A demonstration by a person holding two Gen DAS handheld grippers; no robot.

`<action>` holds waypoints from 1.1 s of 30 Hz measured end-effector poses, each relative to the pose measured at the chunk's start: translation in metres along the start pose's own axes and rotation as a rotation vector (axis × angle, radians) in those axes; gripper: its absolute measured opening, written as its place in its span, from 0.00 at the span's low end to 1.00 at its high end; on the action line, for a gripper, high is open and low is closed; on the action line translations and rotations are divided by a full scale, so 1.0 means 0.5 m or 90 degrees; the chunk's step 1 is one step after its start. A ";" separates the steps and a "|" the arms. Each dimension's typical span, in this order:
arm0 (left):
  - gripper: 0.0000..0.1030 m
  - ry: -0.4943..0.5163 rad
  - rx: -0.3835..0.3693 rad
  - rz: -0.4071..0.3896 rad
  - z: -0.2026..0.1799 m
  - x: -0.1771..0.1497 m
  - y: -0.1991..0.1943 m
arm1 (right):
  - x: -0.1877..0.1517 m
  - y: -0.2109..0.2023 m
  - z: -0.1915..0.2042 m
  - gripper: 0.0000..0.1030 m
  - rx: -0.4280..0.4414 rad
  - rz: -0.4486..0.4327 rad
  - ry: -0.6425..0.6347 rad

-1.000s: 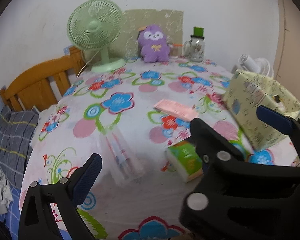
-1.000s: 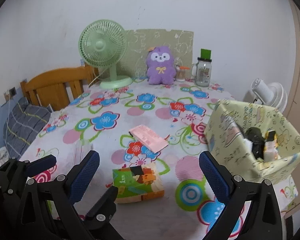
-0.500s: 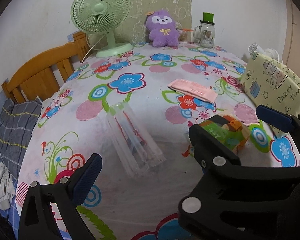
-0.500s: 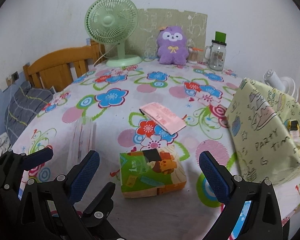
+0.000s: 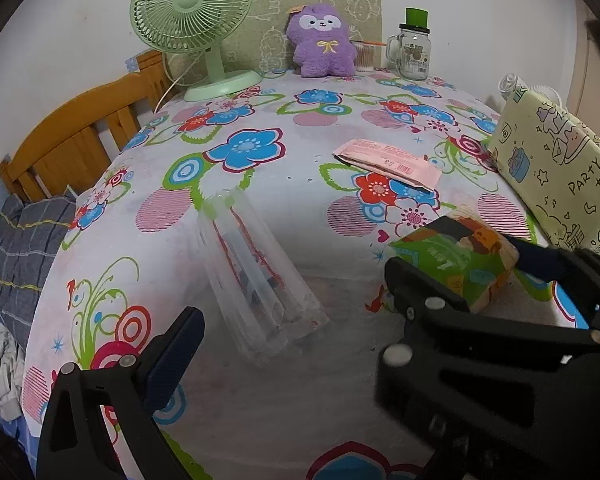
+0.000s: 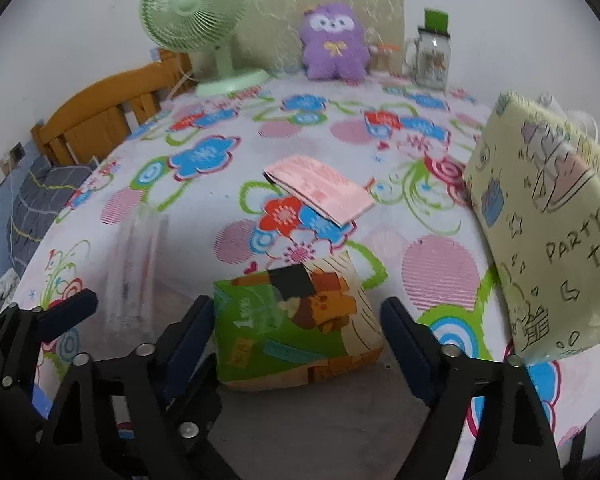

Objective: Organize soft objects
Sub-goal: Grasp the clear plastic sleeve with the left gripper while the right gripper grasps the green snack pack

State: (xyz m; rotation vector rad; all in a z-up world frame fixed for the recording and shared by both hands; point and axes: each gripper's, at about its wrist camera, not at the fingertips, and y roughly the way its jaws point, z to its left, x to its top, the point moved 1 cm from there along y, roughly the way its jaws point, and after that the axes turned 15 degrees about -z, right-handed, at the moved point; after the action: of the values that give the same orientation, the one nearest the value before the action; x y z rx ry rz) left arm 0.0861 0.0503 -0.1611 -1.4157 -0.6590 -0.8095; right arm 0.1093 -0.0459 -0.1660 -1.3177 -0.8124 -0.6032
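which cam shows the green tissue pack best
The right wrist view: the green tissue pack lies whole and central between the open right gripper fingers. In the left wrist view the pack is partly hidden behind the right gripper's black frame.

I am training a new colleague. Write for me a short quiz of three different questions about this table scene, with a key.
1. True or false: the right gripper is shut on the green tissue pack.
2. Which lies nearest the left gripper? A) pink packet B) clear plastic package C) purple plush
3. Fill in: the plush sits between the green fan and the glass ____.

Key: 1 false, jaws open around it; 2 B; 3 jar.
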 end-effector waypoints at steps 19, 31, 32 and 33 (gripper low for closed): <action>0.85 -0.021 0.020 0.008 0.023 0.037 0.046 | 0.044 0.023 0.004 0.71 0.006 -0.010 -0.015; 0.35 -0.062 -0.005 -0.002 0.045 0.048 0.050 | 0.064 0.040 0.024 0.72 0.019 -0.010 -0.017; 0.33 -0.063 -0.006 -0.003 0.044 0.047 0.048 | 0.064 0.040 0.026 0.72 0.021 -0.010 -0.018; 0.30 -0.063 -0.008 -0.003 0.043 0.047 0.048 | 0.064 0.039 0.027 0.72 0.022 -0.011 -0.018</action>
State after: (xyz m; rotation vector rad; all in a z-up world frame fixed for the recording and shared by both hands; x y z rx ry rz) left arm 0.1208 0.0691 -0.1545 -1.4727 -0.7336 -0.7521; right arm 0.1414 -0.0272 -0.1512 -1.2921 -0.8549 -0.5826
